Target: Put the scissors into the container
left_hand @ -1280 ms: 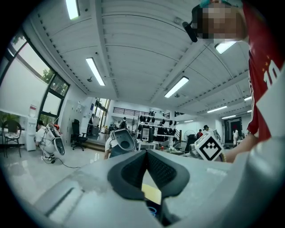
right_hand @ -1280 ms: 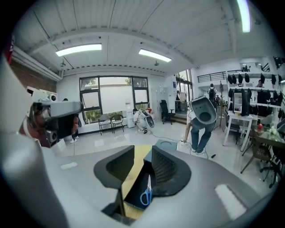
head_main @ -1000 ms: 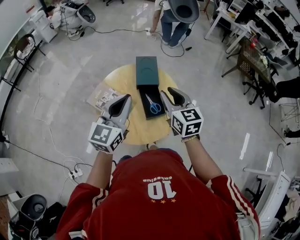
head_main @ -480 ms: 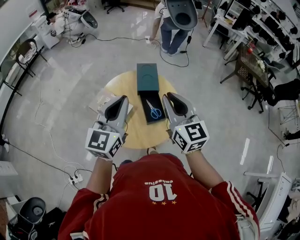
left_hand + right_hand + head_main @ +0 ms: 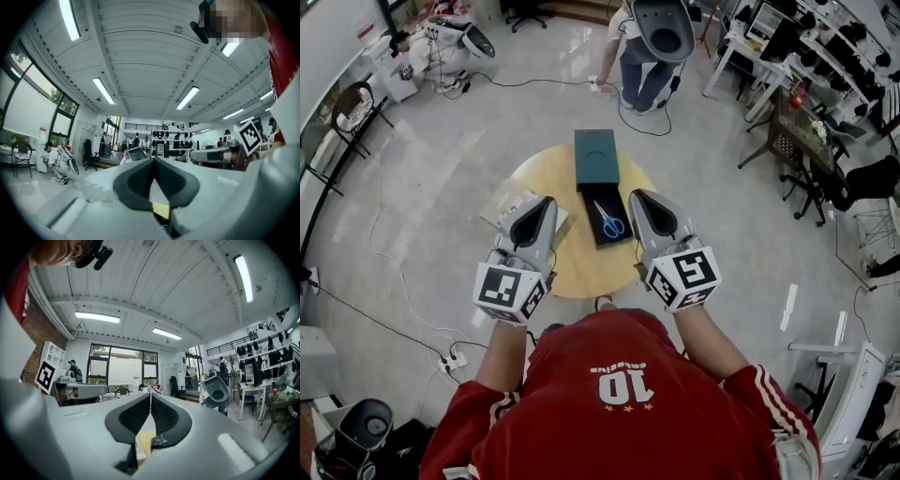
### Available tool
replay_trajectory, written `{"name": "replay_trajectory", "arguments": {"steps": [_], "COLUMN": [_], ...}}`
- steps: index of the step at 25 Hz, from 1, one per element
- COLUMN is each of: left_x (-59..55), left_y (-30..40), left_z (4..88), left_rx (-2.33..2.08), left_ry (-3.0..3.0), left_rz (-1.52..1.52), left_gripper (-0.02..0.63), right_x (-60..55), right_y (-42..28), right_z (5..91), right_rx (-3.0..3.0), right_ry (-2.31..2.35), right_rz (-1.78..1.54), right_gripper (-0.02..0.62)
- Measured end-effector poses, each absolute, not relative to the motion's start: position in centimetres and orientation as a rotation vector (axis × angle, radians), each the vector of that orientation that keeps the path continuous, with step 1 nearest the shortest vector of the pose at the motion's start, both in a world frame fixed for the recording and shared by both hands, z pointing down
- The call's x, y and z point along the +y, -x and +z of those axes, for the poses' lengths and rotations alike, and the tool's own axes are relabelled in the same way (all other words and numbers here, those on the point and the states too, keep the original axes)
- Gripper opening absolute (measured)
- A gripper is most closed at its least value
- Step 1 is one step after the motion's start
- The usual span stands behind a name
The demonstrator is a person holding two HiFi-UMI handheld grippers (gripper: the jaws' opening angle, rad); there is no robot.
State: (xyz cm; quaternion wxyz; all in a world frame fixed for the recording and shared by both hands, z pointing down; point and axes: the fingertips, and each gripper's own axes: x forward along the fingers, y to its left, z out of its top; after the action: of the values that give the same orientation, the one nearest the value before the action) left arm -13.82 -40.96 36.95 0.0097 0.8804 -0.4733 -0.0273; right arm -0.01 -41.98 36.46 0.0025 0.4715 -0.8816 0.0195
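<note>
Blue-handled scissors (image 5: 607, 221) lie inside the open dark container (image 5: 589, 211) on the round wooden table (image 5: 581, 267). The container's dark green lid (image 5: 594, 155) rests just beyond it. My left gripper (image 5: 546, 202) hovers left of the container, shut and empty; in the left gripper view its jaws (image 5: 153, 161) meet at the tips and point up into the room. My right gripper (image 5: 636, 195) hovers right of the container. Its jaws are closing with nothing between them, and in the right gripper view the gripper (image 5: 150, 397) has its tips touching.
A printed booklet (image 5: 511, 199) lies on the table's left edge. A person (image 5: 642, 66) stands beyond the table, near a white shell-shaped machine (image 5: 666, 23). Cables run across the floor; desks and chairs (image 5: 797, 122) fill the right side.
The right gripper's jaws, wide apart a second ago, have come together. Both grippers have drawn back slightly toward me; the scissors stay in the container.
</note>
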Motion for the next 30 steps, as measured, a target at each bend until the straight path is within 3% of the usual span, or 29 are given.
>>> {"name": "replay_trajectory", "arguments": {"steps": [16, 30], "left_x": [-38.8, -30.9], "left_y": [13.8, 7.3], "left_z": [36.5, 34.8], "left_rx": [-1.472, -1.518], "left_ry": [-2.738, -2.739], "left_rz": [-0.099, -0.083], "left_gripper": [0.003, 0.003], "right_x": [-40.2, -32.6], "right_y": [-0.1, -6.0], "right_z": [36.3, 34.0], "right_rx": [-2.740, -2.791], "right_ry": [-1.414, -1.383], "right_rz": [0.027, 0.055], "right_gripper": [0.002, 0.001]}}
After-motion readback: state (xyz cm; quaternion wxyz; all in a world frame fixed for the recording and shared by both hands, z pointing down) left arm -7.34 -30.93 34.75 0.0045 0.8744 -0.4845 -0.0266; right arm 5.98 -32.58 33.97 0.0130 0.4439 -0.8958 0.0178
